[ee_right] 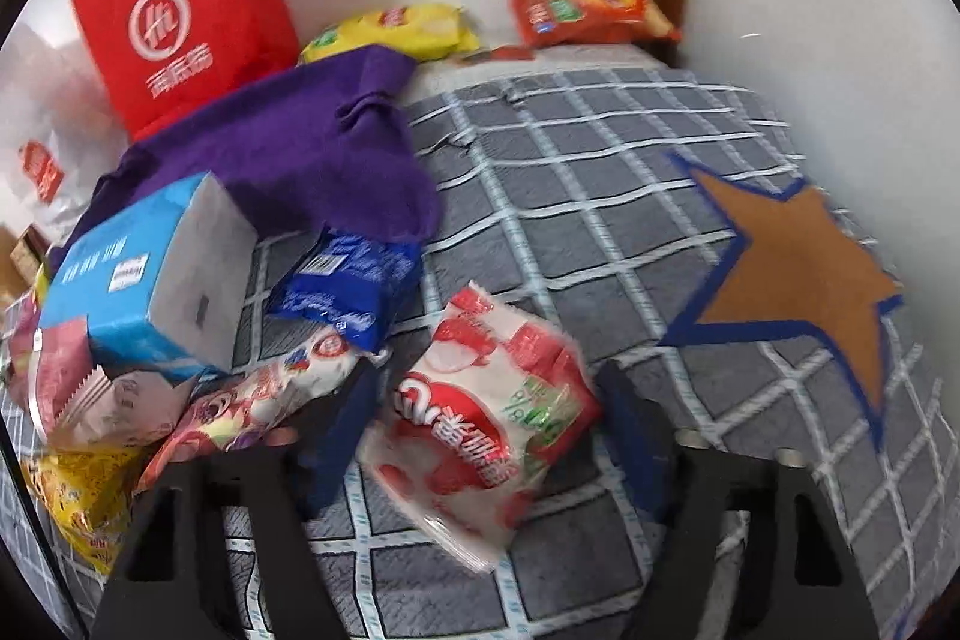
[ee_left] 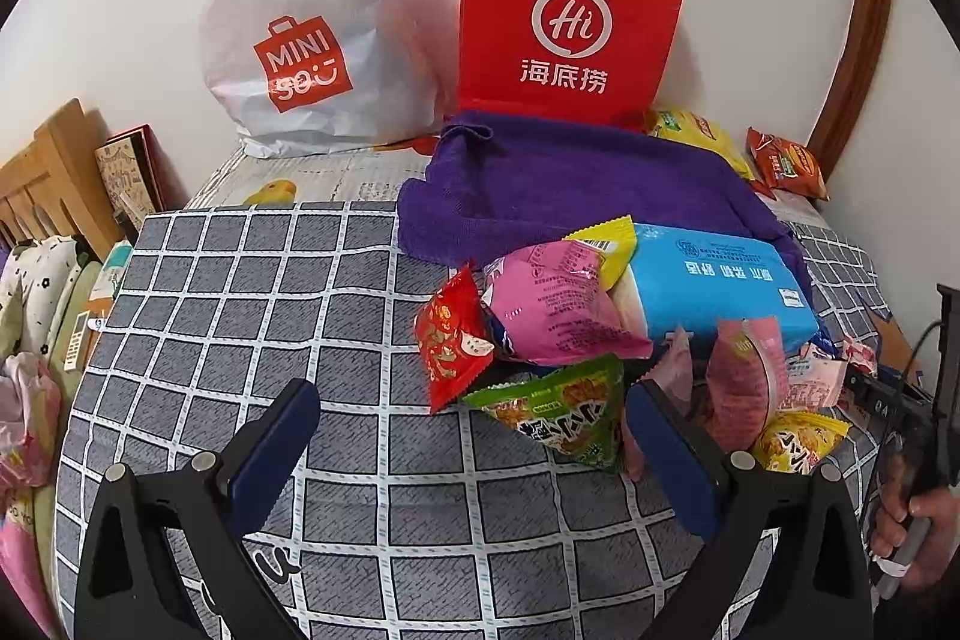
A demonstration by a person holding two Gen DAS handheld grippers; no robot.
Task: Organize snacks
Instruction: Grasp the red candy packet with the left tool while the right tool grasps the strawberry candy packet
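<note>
A pile of snack packs lies on the grey checked cloth: a pink pack, a small red pack, a green pack and a blue tissue pack. My left gripper stands open just in front of the pile, with the green pack's corner reaching between its fingers. In the right wrist view a red-and-white snack pack lies between the fingers of my right gripper. The jaws stand close on both sides of it, and the blur hides any firm squeeze.
A red paper bag and a white plastic bag stand against the wall behind a purple towel. A yellow bag and an orange bag lie at the back. A dark blue pack sits beside the tissue pack.
</note>
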